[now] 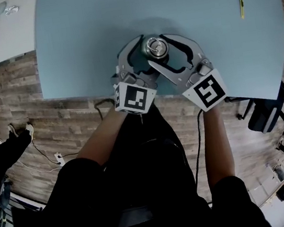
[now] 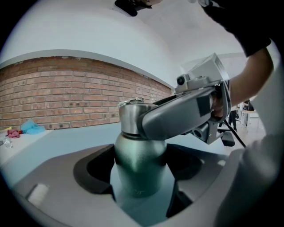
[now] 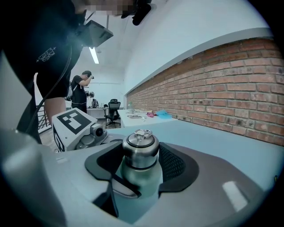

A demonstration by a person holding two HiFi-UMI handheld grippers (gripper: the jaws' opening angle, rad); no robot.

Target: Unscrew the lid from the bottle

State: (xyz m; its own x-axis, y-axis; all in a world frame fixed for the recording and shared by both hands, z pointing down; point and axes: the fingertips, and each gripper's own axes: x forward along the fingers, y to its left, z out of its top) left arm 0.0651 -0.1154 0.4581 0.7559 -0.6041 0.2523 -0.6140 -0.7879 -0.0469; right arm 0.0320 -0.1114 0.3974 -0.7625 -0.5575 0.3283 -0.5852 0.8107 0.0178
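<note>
The left claw (image 2: 141,190) clasps the upright green bottle (image 2: 140,155) by its body, between its jaws. The right claw (image 3: 141,177), just above, grips the steel lid (image 3: 140,146). The lid looks still fully seated, so the unscrewing seems all left to do.

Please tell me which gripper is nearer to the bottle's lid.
Right. The right gripper has its jaws around the lid itself; the left gripper clamps the bottle on its green body, lower down beneath the lid.
</note>
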